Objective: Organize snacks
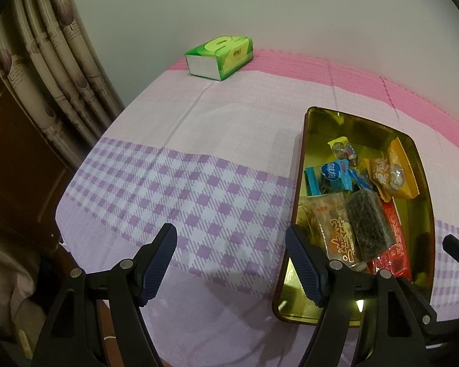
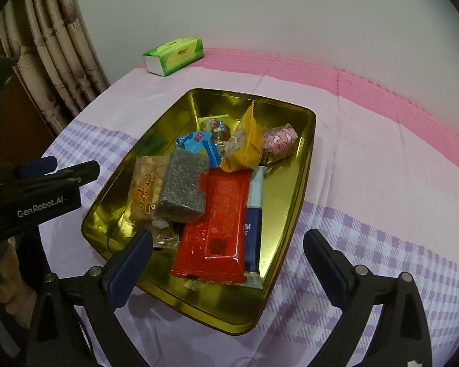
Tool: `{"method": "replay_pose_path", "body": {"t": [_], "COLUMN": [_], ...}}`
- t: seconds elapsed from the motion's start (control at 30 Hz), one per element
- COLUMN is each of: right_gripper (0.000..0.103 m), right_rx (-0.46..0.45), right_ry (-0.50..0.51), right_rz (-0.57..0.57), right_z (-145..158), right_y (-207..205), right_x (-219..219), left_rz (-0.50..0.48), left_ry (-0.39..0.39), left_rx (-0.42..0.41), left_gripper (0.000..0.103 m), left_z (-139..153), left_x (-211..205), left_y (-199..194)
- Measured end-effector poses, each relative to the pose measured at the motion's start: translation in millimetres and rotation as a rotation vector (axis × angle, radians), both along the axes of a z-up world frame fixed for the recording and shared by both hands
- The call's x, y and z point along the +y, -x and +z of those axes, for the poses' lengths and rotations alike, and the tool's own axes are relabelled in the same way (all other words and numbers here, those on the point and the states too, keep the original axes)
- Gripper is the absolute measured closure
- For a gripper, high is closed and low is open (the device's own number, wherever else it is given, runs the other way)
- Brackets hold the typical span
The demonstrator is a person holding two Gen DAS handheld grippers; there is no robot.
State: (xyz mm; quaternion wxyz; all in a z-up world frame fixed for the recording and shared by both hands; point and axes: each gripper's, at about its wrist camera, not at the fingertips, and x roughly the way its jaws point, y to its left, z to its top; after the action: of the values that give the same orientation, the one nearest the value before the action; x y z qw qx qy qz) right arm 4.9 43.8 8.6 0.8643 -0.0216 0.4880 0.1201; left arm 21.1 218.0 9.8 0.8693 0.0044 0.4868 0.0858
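Observation:
A gold metal tin (image 2: pixel 296 183) sits on the checked cloth and holds several wrapped snacks: a red packet (image 2: pixel 220 226), a dark seaweed block (image 2: pixel 183 189), an orange-print clear packet (image 2: pixel 145 189), a yellow packet (image 2: pixel 244 143), a blue packet (image 2: pixel 199 143), a pink wrapped sweet (image 2: pixel 280 142). My right gripper (image 2: pixel 228 266) is open and empty, over the tin's near end. In the left wrist view the tin (image 1: pixel 302 165) lies to the right. My left gripper (image 1: pixel 231 260) is open and empty, over bare cloth just left of the tin. It shows at the left of the right wrist view (image 2: pixel 61 174).
A green tissue box (image 1: pixel 220 56) stands at the far edge of the table by the wall, also in the right wrist view (image 2: pixel 174 55). Curtains (image 1: pixel 55 73) hang at the left beyond the table edge. The table drops off at the left and near sides.

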Motion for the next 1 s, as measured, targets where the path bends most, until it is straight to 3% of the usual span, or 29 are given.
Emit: {"method": "replay_pose_path", "body": {"t": [1.0], "right_gripper": [0.005], "right_rx": [0.030], "right_ry": [-0.004], "right_rz": [0.000], "right_z": [-7.5], "right_y": [-2.9], "right_x": [-0.9], "left_rz": [-0.025], "left_ry": [-0.009], "left_rx": [0.004], "left_gripper": [0.029], "left_z": [-0.9], "left_x": [-5.5], "left_y": [-1.2]}}
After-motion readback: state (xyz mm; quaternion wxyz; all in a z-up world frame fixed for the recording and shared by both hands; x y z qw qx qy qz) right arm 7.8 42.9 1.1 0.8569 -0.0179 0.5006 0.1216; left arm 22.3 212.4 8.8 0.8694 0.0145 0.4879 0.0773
